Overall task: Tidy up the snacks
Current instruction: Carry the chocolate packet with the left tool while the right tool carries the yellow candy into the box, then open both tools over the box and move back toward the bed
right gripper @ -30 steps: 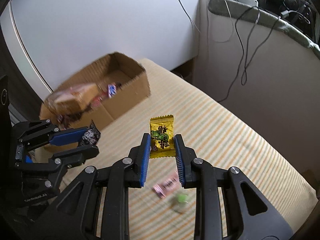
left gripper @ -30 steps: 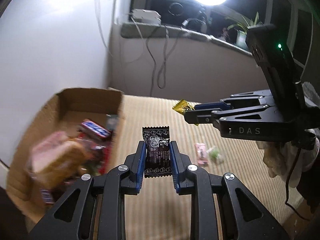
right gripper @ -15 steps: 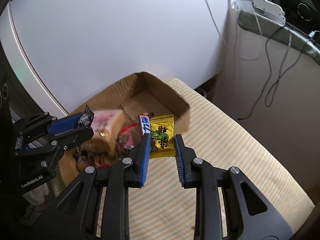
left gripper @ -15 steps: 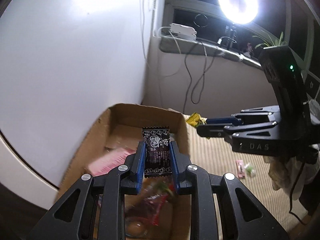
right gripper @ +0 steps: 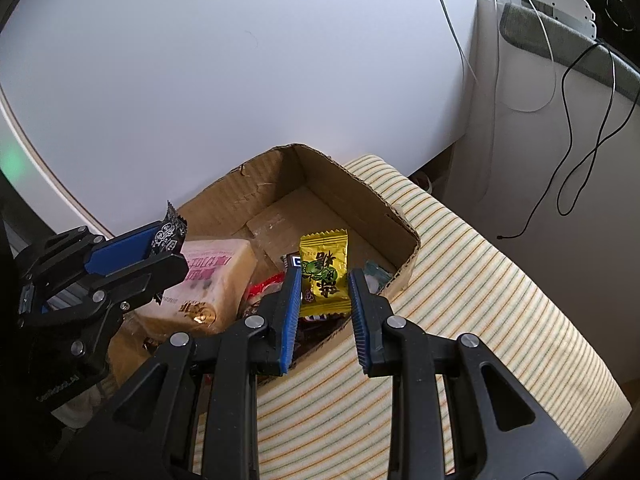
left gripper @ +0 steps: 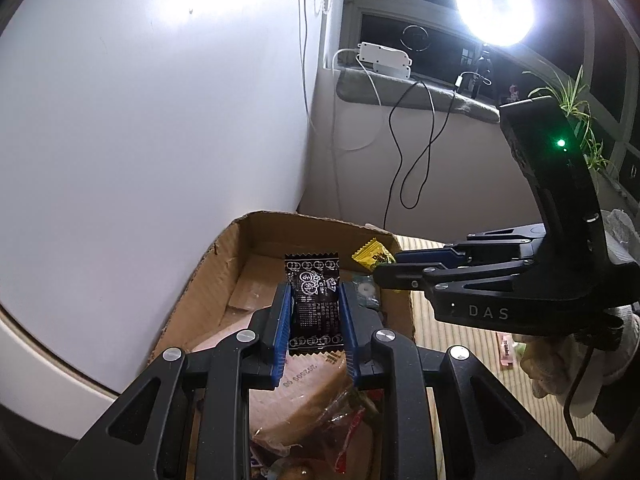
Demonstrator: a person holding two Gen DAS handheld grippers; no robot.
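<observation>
we read "das" in pale letters on the side of the right gripper (left gripper: 374, 270), beside the cardboard box (left gripper: 224, 264). inside that box, digits on the bread packet (left gripper: 304, 380) stay too blurred to read.

A glaring ring light (left gripper: 495, 5) washes the wall (left gripper: 160, 100); fisheye edges darken.

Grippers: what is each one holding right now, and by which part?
Left gripper clamps a black packet by its long side edges. Right gripper holds a yellow candy packet by its lower sides.
</observation>
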